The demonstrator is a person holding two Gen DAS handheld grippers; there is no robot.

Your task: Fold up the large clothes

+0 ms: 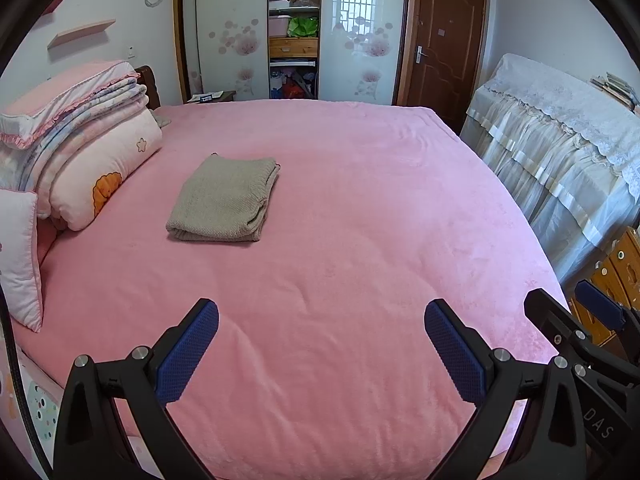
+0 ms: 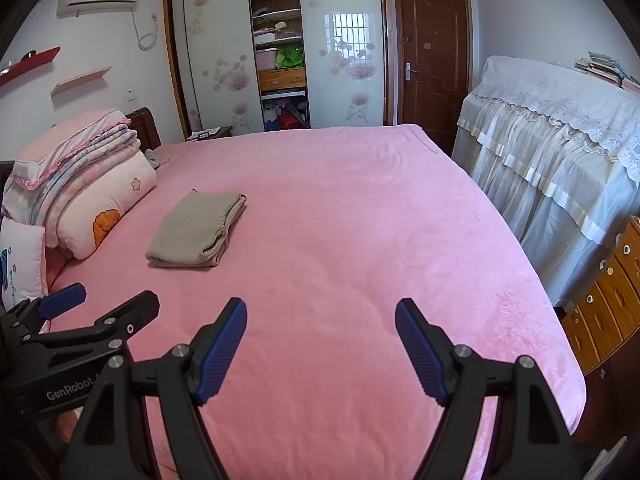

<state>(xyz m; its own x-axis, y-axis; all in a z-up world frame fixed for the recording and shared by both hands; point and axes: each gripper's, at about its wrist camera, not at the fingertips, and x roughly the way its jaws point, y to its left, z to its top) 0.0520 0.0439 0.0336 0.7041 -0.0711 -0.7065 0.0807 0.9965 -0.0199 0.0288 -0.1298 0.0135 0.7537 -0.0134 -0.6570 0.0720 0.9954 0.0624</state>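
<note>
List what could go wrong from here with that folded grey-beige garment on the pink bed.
1. The folded grey-beige knitted garment lies loosely layered; grabbing only its top layer could pull the fold apart.
2. It sits close to the stack of pink quilts and pillows, so a wide reach might nudge that pile.
3. The left gripper and right gripper, both open and empty, hover side by side and could collide.

Left wrist view from the near edge of the pink bed (image 1: 340, 240), angled down toward the wardrobe (image 1: 294, 28) at 12 o'clock, right wrist view close beside it, same heading — both share bed, folded beige garment (image 2: 196, 230) at 11 o'clock, door (image 2: 434, 56).
</note>
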